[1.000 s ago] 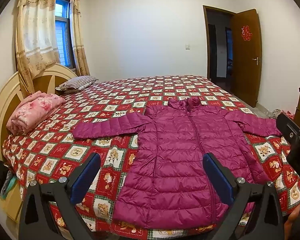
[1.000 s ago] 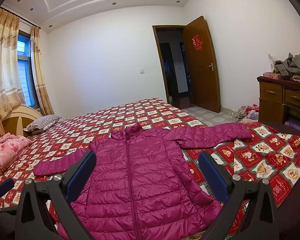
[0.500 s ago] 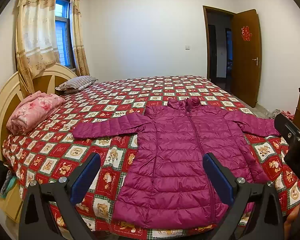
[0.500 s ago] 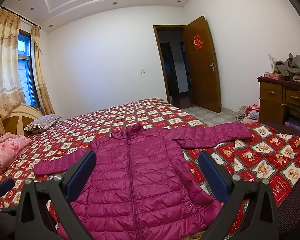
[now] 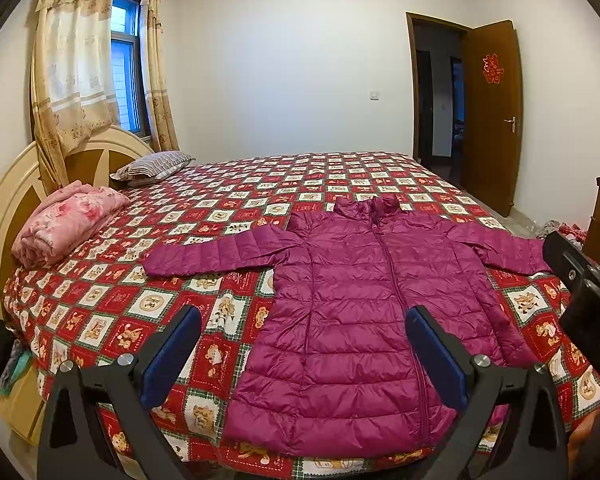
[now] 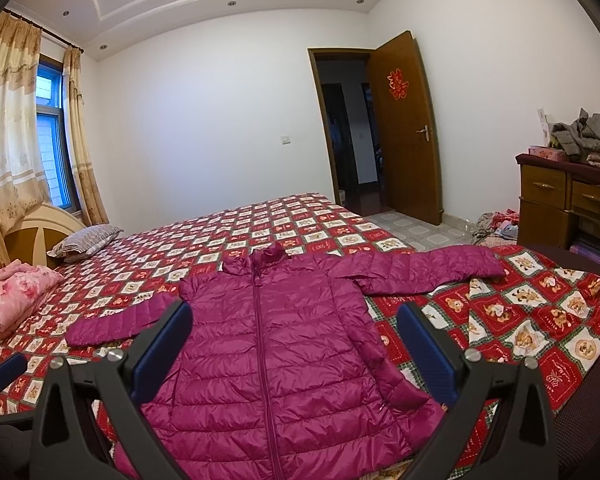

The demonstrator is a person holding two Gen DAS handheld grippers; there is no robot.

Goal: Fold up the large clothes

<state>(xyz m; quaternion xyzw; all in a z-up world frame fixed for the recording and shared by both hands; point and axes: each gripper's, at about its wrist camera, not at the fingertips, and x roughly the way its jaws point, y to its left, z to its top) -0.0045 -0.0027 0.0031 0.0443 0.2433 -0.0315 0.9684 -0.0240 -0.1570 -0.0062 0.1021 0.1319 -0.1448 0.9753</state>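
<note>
A magenta quilted puffer jacket (image 5: pixel 360 312) lies flat and zipped, front up, on the bed (image 5: pixel 100 312), both sleeves spread out sideways. It also shows in the right wrist view (image 6: pixel 272 352). My left gripper (image 5: pixel 304 354) is open and empty, hovering above the jacket's lower left hem. My right gripper (image 6: pixel 294 350) is open and empty, hovering above the jacket's lower body. Neither touches the jacket. The right gripper's body (image 5: pixel 580 292) shows at the right edge of the left wrist view.
The bed has a red patchwork quilt. A folded pink blanket (image 5: pixel 64 228) and a striped pillow (image 5: pixel 152 164) lie by the headboard (image 5: pixel 4 208). A wooden dresser (image 6: pixel 560 196) with piled clothes stands at the right. An open door (image 6: pixel 404 132) is beyond the bed.
Both grippers have barely shifted; the view moved very slightly. The jacket lies as before and both grippers stay open.
</note>
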